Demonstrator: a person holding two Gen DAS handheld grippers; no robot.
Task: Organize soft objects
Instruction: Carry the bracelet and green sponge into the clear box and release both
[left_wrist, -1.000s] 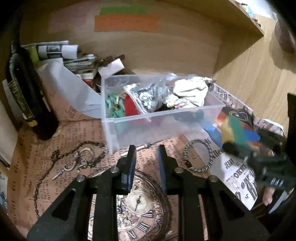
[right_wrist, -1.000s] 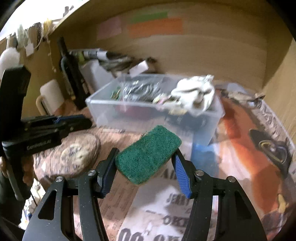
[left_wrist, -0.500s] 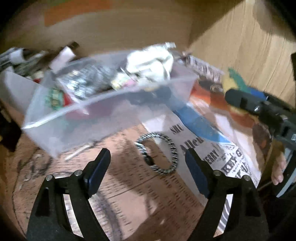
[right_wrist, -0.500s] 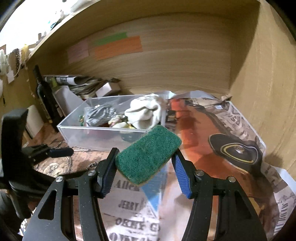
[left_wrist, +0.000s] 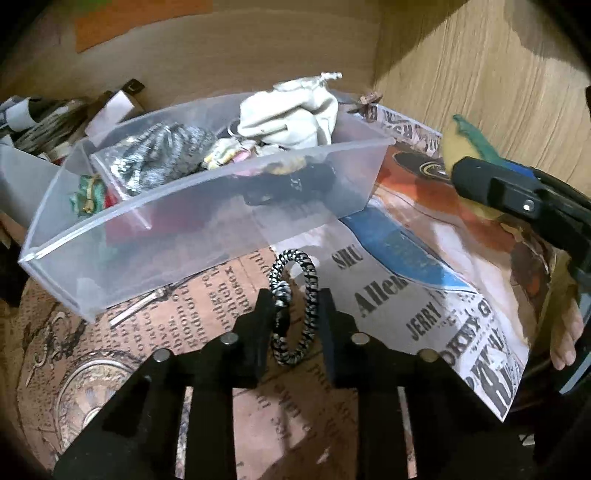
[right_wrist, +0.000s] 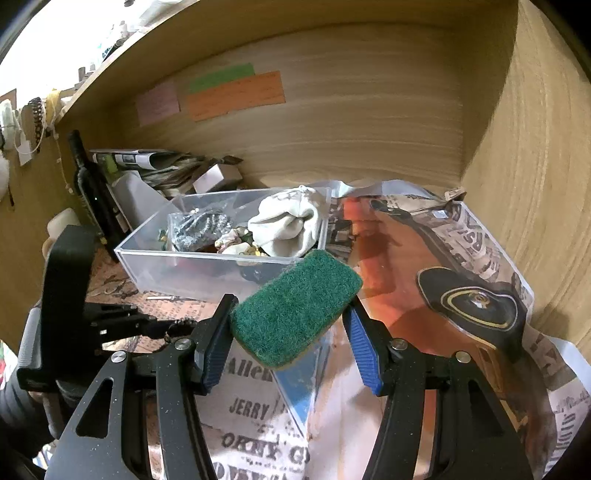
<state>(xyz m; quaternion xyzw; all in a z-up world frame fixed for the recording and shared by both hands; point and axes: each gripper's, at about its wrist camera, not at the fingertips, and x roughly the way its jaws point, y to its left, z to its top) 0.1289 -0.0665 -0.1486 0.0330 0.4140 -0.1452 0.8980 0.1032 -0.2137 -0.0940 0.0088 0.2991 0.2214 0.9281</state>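
Observation:
My left gripper (left_wrist: 293, 301) is shut on a black-and-white braided hair tie (left_wrist: 295, 306), squeezed narrow between its fingers just in front of the clear plastic bin (left_wrist: 207, 236). The bin holds a white cloth (left_wrist: 291, 114), a bagged grey item (left_wrist: 159, 162) and other soft things. My right gripper (right_wrist: 291, 325) is shut on a green scouring sponge (right_wrist: 295, 314), held above the printed paper to the right of the bin (right_wrist: 173, 266). The sponge and right gripper also show at the right of the left wrist view (left_wrist: 469, 144).
A dark bottle (right_wrist: 92, 192) and a stack of papers (right_wrist: 159, 166) stand at the back left. Wooden walls close the back and the right side. Printed paper (right_wrist: 424, 280) covers the shelf floor. Coloured notes (right_wrist: 236, 94) are stuck on the back wall.
My left gripper opened wide, moved right over the hair tie, and has now closed on it. My right gripper has swung to the right with the sponge still in it.

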